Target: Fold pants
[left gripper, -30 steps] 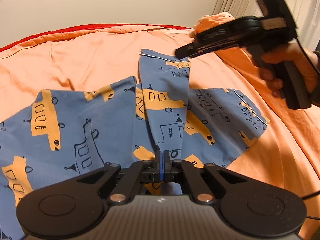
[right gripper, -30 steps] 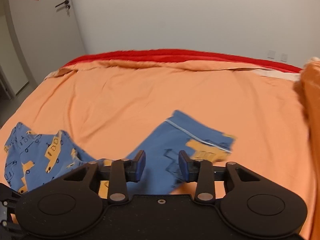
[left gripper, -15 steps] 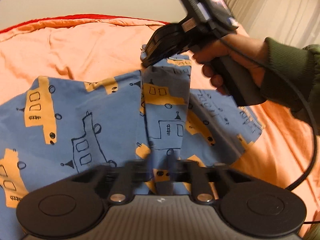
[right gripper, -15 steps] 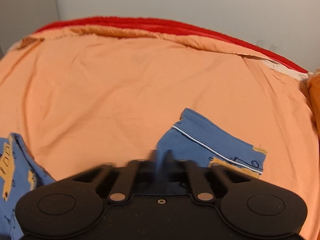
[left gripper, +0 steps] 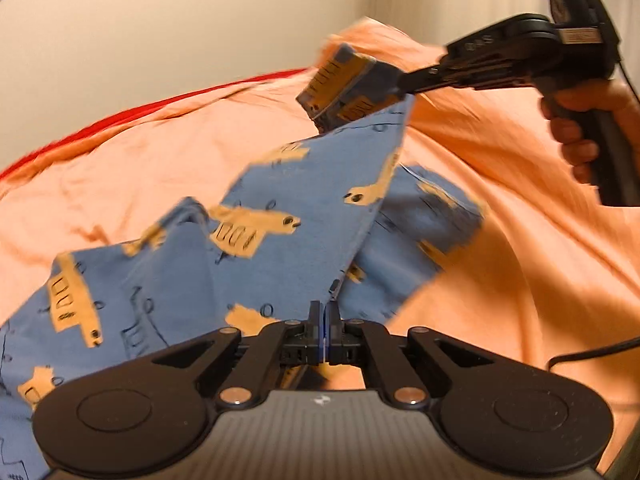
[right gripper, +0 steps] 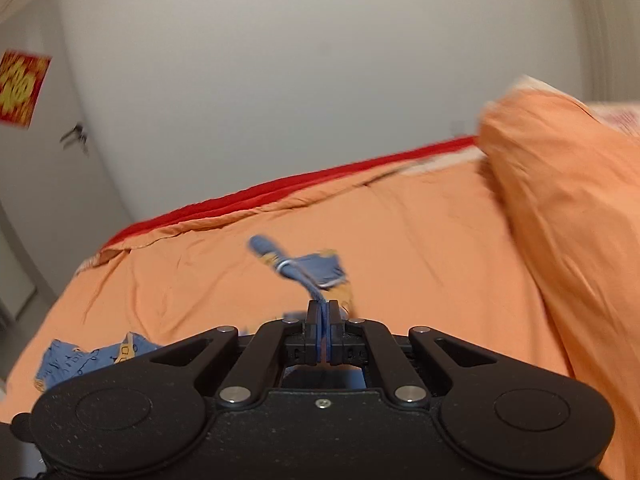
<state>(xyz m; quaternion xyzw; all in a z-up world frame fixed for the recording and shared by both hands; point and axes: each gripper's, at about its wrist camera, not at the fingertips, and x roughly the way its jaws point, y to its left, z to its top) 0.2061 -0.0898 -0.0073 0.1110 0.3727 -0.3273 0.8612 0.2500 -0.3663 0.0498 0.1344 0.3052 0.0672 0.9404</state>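
Note:
Blue pants (left gripper: 256,248) with orange vehicle prints lie on an orange bed sheet (left gripper: 500,264). My left gripper (left gripper: 323,316) is shut on a fold of the pants near their middle. My right gripper (left gripper: 400,84) is shut on the cuff end of one leg and holds it raised above the bed, so the leg hangs stretched between the two grippers. In the right wrist view my right gripper (right gripper: 322,312) pinches the blue cuff (right gripper: 304,268), which sticks out past the fingertips. Another part of the pants (right gripper: 92,356) lies at lower left.
An orange pillow or heaped cover (right gripper: 568,200) rises at the right. A red mattress edge (right gripper: 280,192) runs along the far side by the wall. A door (right gripper: 36,160) with a red poster stands at far left. A cable (left gripper: 592,354) trails at right.
My right gripper closed on the leg cuff and lifted it up off the bed. My left gripper stays shut on the fold and has risen with the cloth.

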